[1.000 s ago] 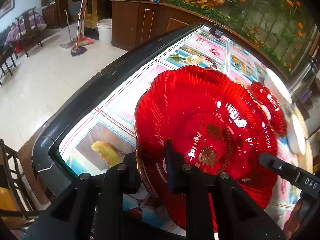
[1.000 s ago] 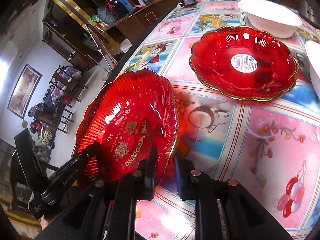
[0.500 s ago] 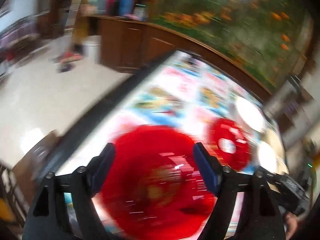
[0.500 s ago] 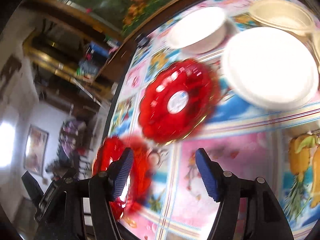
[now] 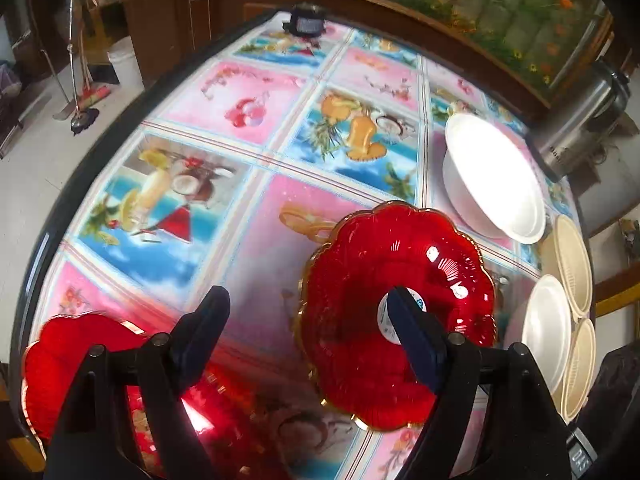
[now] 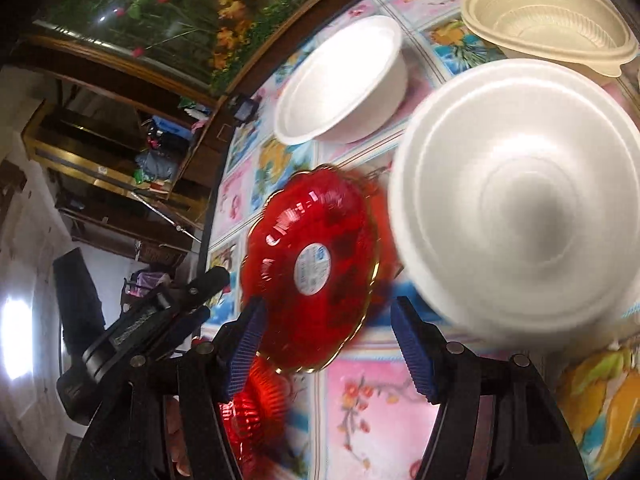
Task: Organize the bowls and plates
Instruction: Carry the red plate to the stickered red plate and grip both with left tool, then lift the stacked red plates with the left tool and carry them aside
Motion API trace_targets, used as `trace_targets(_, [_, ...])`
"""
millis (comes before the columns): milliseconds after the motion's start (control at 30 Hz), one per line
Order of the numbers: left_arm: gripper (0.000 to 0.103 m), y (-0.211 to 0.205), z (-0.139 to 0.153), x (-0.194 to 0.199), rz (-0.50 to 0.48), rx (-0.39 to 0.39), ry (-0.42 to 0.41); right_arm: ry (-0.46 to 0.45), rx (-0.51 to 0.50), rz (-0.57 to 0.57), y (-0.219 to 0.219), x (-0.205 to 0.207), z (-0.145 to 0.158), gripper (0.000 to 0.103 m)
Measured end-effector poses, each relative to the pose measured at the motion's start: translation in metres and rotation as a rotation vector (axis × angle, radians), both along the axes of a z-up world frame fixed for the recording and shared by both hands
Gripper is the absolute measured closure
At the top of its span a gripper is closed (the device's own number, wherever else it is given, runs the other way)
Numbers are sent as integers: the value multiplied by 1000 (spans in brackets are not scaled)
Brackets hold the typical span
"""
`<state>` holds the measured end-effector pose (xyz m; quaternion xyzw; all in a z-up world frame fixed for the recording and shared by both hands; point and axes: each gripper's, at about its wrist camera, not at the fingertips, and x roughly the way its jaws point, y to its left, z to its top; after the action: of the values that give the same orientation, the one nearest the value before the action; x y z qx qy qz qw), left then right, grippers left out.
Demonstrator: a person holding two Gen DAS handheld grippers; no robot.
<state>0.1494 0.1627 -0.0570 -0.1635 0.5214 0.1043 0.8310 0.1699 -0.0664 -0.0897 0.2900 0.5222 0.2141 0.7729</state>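
A red scalloped plate with a white label (image 5: pixel 372 280) (image 6: pixel 312 264) lies on the patterned table. A second red plate (image 5: pixel 60 360) (image 6: pixel 248 416) lies at the near edge. My left gripper (image 5: pixel 308 336) is open and empty above the table, between the two red plates. My right gripper (image 6: pixel 324 348) is open and empty, just in front of the labelled plate. A white foam bowl (image 5: pixel 492 176) (image 6: pixel 344 80) sits farther back. A white foam plate (image 5: pixel 548 328) (image 6: pixel 520 196) lies to the right.
Cream bowls (image 5: pixel 572 264) (image 6: pixel 548 16) stand at the table's right side. A steel flask (image 5: pixel 580 120) stands at the far right corner. A small black device (image 5: pixel 306 24) sits at the far edge. The table's dark rim (image 5: pixel 100 152) runs along the left.
Both grippers held the near red plate one second ago. They opened, let it go onto the table, and swung to the right toward the labelled plate and white dishes.
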Motion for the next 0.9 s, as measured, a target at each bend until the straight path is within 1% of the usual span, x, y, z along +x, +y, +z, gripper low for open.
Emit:
trace_targets(100, [22,-3,-14,8,-9,4,74,3,-17,0,0,8,-5,39])
trace_targets(133, [22,-3,-20,11,-7,-4,93,7,-21,6,2,10,-7,42])
trace_targets(167, [27,-3,-24,14,-9,-8,106,11,-32,8,4,13,-10,48])
trace_targets(200, [44,-5,-25,15,-16,17,108,17,-43,8,5,15,-12,53])
trace_targets(233, [49,-6,-27,15,-13,35,124,24,-55,12,6,17,-14,64])
trace_targets(267, [60,-7,-29,16,-8,50,136,27,-74,23,9,18,-16,82])
trace_targets(300, [73,-9,-27,15,-18,60,120,27,-91,31,11,19,-17,89])
trace_targets(333, [75,-11,-26,15,-36,64,118,26,-117,37,14,19,-18,95])
trace_targets(400, [77,-15,-22,13,-43,94,111,14,-130,46,17,19,-20,95])
trace_targets(567, [78,-16,-13,6,-51,84,87,-17,-145,40,15,16,-14,95])
trace_targets(700, [78,-19,7,-2,-55,111,26,-63,-163,44,17,8,0,95])
trace_targets(900, [79,-10,40,-26,-39,103,-56,-143,-153,50,20,-12,30,95])
